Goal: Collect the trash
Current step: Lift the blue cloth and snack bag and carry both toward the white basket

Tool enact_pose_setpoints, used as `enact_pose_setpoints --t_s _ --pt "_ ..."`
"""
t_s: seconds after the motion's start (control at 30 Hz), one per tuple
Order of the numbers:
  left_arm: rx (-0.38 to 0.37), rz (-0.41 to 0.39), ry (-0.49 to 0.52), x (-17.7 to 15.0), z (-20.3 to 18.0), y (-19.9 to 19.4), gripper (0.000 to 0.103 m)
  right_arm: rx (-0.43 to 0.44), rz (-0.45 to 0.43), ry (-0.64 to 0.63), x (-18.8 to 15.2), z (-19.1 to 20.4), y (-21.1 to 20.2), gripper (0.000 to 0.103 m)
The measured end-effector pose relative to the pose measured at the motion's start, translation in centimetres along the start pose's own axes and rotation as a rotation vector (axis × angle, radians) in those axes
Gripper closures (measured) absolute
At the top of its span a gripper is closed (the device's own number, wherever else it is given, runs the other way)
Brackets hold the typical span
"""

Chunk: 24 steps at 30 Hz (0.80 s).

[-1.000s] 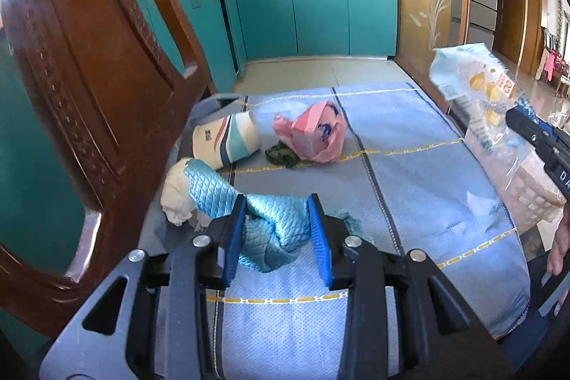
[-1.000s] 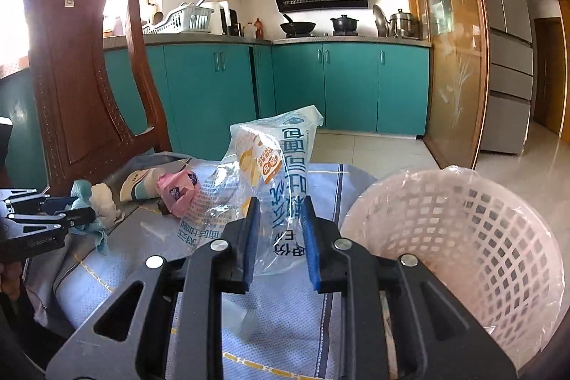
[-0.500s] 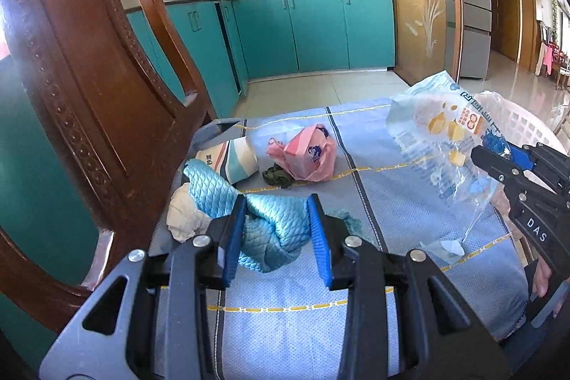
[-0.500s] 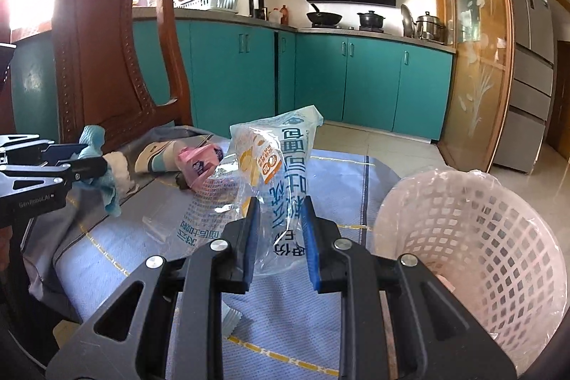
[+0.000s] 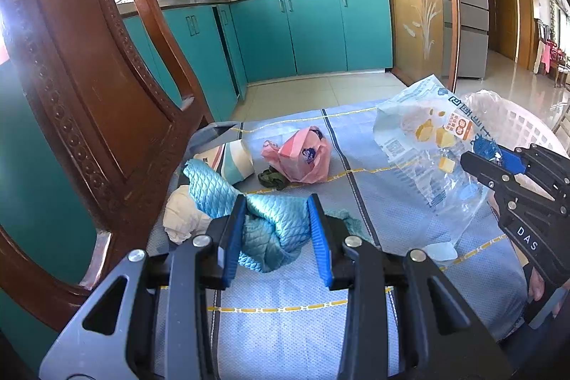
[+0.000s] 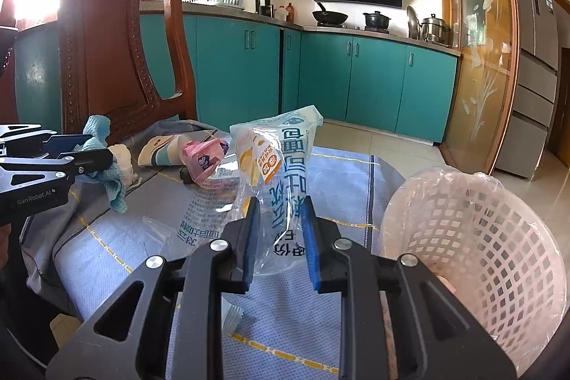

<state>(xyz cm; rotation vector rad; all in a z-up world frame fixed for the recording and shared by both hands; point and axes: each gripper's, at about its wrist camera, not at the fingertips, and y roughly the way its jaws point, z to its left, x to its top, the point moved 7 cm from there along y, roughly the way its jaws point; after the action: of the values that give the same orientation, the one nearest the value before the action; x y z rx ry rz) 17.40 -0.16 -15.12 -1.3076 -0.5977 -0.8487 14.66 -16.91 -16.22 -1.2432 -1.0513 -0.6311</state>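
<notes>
left wrist view: left gripper (image 5: 278,234) clamped on a crumpled light-blue quilted cloth (image 5: 270,219), both blue pads pressing its sides. a whitish wad (image 5: 183,218) sits against the cloth on the left. beyond it on the blue tablecloth (image 5: 285,326) lie a striped paper cup (image 5: 231,159) on its side, a pink plastic bag (image 5: 299,159) and a small dark green scrap (image 5: 272,178) touching the bag. carved wooden chair (image 5: 71,77) at the left edge.

right wrist view: right gripper (image 6: 281,234) set narrow, pinching a clear printed snack bag (image 6: 270,166) that stands up from the pads, lifted off the cloth. white lattice basket (image 6: 481,237) with a thin liner just right of the gripper, near the table edge; the bag is beside it, not over it. teal kitchen cabinets (image 6: 374,81) behind.
</notes>
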Motion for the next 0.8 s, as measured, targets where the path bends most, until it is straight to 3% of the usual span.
enact_pose_setpoints --t_s 0.2,0.8 --pt "-0.020 0.030 -0.005 -0.3 -0.4 0.7 0.068 0.010 0.020 -0.009 -0.2 0.5 0.5 0.079" --pt "-0.020 0.002 -0.019 0.0 0.1 -0.6 0.068 0.022 0.031 -0.033 -0.5 1.4 0.5 0.079"
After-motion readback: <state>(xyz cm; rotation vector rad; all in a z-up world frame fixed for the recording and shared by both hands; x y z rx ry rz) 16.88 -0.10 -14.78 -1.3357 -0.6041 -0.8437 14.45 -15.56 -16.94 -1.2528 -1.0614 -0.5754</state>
